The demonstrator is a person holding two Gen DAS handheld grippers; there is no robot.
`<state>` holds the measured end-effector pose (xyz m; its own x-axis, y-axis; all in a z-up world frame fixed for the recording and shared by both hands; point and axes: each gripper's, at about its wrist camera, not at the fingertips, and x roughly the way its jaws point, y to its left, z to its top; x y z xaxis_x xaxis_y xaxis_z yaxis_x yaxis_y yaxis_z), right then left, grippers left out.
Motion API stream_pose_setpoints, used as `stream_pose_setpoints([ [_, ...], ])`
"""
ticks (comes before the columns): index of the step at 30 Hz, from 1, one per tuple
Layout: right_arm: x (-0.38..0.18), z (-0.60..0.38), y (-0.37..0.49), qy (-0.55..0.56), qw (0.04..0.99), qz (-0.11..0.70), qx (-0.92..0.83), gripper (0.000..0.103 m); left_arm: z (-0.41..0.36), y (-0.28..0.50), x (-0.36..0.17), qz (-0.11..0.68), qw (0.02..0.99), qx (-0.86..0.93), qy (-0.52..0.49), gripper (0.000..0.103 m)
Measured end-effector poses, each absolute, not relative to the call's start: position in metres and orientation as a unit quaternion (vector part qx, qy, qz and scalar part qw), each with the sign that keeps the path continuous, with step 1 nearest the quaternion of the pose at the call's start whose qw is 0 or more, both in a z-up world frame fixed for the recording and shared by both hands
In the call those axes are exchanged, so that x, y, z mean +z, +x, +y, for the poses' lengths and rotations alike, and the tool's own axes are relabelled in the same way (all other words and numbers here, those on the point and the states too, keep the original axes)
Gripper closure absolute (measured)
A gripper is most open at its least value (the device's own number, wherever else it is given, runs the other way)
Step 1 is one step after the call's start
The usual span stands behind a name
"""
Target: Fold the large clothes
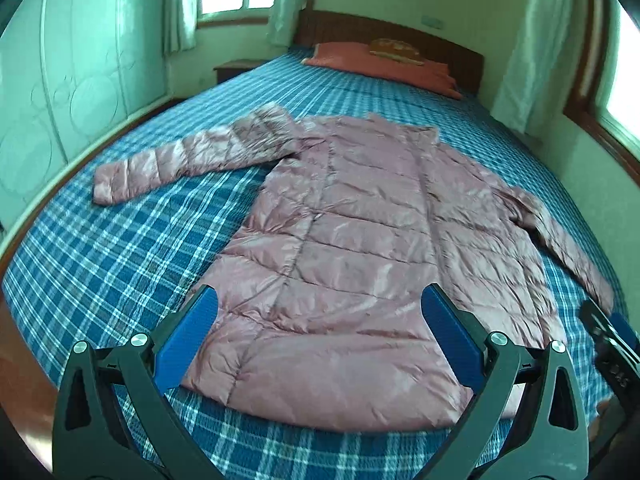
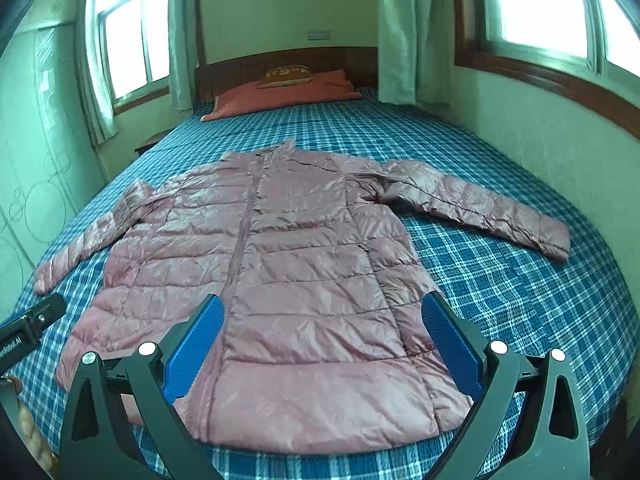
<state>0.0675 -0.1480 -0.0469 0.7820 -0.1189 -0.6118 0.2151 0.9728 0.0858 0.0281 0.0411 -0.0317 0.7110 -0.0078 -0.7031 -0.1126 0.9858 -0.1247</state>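
One bed (image 1: 120, 248) fills most of both views, covered by a blue plaid sheet and backed by one dark wooden headboard (image 1: 400, 40). Two windows (image 2: 132, 36) show in the right wrist view, one on the left wall and one on the right, each with pale curtains (image 2: 396, 32) beside it. One pink quilted puffer jacket (image 1: 352, 240) lies flat on the middle of the bed, front side up, collar toward the headboard and hem toward the cameras. Its two sleeves are spread outward: one reaches toward the left side of the bed (image 1: 168, 160), the other runs along the right side (image 2: 480, 208). One red pillow (image 2: 280, 94) rests at the head of the bed, well apart from the jacket, with one smaller tan cushion (image 2: 286, 76) on top of it. One nightstand (image 1: 236, 66) stands beside the bed's left side.

Two tools hover above the hem. The left hand-held gripper (image 1: 318, 332) is released, its two blue pads (image 1: 188, 336) spread wide over the hem's left part, grasping nothing. The right hand-held gripper (image 2: 322, 338) is likewise spread open over the hem's right part, its blue pads (image 2: 452, 344) apart and holding nothing. Each tool appears at the edge of the other's view as a black body.
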Motion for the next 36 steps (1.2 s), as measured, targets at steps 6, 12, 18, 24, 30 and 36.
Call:
stream_pose_setpoints([
  [6,-0.063,-0.213,0.087,0.143,0.932,0.314,-0.114,0.005,0.093,0.066,-0.057,0.391,0.907,0.082,-0.130,0.002],
  [12,-0.089,-0.315,0.102,0.247,0.911,0.290,-0.157,0.007,0.157,0.097,-0.093,0.411,0.877,0.149,-0.199,0.002],
  [18,-0.118,-0.402,0.103,0.346,0.876,0.275,-0.192,0.047,0.206,0.113,-0.116,0.416,0.858,0.219,-0.209,0.002],
  [24,-0.150,-0.459,0.099,0.453,0.836,0.238,-0.197,0.046,0.235,0.123,-0.133,0.422,0.839,0.270,-0.213,0.002],
  [30,-0.167,-0.487,0.105,0.487,0.822,0.201,-0.215,0.046,0.239,0.134,-0.147,0.428,0.835,0.299,-0.175,0.002],
  [36,-0.175,-0.510,0.094,0.522,0.812,0.140,-0.219,0.041,0.228,0.144,-0.142,0.421,0.847,0.290,-0.148,0.002],
])
